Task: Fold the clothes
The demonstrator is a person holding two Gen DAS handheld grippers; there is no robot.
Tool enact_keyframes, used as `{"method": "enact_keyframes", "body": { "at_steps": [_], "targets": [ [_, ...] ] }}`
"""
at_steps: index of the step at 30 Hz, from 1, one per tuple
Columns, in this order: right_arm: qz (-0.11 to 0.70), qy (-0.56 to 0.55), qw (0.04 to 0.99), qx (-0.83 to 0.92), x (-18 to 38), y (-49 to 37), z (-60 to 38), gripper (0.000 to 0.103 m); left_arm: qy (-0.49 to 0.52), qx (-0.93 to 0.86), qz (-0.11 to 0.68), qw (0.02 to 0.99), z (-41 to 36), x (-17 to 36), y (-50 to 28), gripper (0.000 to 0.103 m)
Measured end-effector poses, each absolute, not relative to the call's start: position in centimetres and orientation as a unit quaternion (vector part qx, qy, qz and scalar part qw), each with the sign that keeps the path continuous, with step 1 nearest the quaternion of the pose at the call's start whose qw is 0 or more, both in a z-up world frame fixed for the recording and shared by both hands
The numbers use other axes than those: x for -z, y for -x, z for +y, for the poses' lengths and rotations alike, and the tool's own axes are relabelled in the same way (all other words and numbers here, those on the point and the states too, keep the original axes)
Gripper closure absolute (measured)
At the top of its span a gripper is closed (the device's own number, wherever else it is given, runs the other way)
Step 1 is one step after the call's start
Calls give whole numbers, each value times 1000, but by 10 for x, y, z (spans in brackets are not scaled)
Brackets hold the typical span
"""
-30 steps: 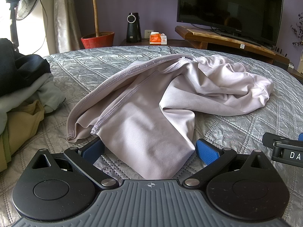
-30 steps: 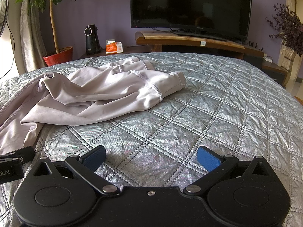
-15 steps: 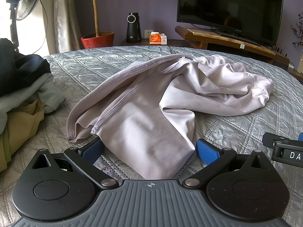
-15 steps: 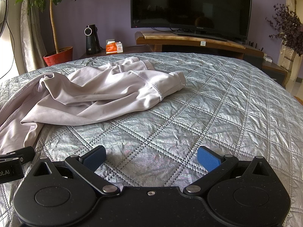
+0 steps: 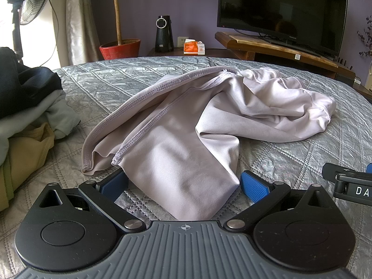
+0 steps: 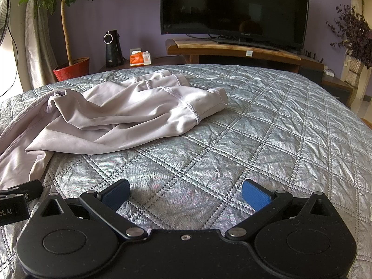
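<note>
Bed with a quilted silver-grey cover (image 6: 267, 125) fills most of both views, stitched in a diamond pattern, lightly crinkled

Pale lilac garment (image 5: 186, 139) lies crumpled on the cover — spread from the near edge, where one end falls between the left gripper's fingers, back toward the middle of the bed. Stitched hems run along its left side; a cuffed end points right in the right wrist view. It is bunched and unfolded, seams showing outward

Pile of other clothes (image 5: 23, 116) at the far left of the left wrist view: dark on top, grey-green under it, mustard at the bottom, stacked loosely, just apart from the lilac garment

Beyond the bed: dark television (image 6: 234, 9) on a wooden stand (image 6: 232, 48), potted tree in a red pot (image 6: 72, 68), black cylindrical device (image 6: 112, 48) beside a small orange box (image 6: 139, 58), standing fan (image 5: 32, 0) at the window, dried purple branches (image 6: 353, 34) at right

Left gripper (image 5: 182, 182) — fingers spread wide, blue pads on either side of the garment's near end; the cloth lies between them, not pinched

Right gripper (image 6: 186, 191) — spread wide too, over bare quilt, holding nothing, garment off to its left
</note>
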State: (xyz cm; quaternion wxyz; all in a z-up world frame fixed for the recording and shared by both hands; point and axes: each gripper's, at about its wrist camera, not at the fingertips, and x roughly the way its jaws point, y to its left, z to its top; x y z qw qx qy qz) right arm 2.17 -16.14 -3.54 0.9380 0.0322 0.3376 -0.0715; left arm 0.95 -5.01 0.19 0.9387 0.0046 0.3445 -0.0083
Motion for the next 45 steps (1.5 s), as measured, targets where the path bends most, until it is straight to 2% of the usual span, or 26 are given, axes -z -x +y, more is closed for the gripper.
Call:
{"method": "enact_keyframes", "body": {
  "at_steps": [25,31,34,36,39,42,45],
  "targets": [
    [338,-32,938,71,35,-22,-161,0,-6,9,348,937,-50,-3,-11,0],
    [338,-32,938,71,35,-22,-161,0,1,-32,447,894,-40,-23,-30,1],
    [338,-32,938,71,35,-22,-161,0,15,-15,477,879,-33,-44,-37,5],
    [338,-32,938,71,35,-22,-161,0,5,7,450,893,-30,-65,-37,10],
    [338,-32,938,71,35,-22,-161,0,-14,20,414,910,-23,-92,-36,12],
    [338,-32,938,71,35,-22,-161,0,17,47,409,911,-3,-113,-39,27],
    [338,-32,938,71,35,-22,-161,1,43,30,414,909,17,-124,-47,29]
  ]
}}
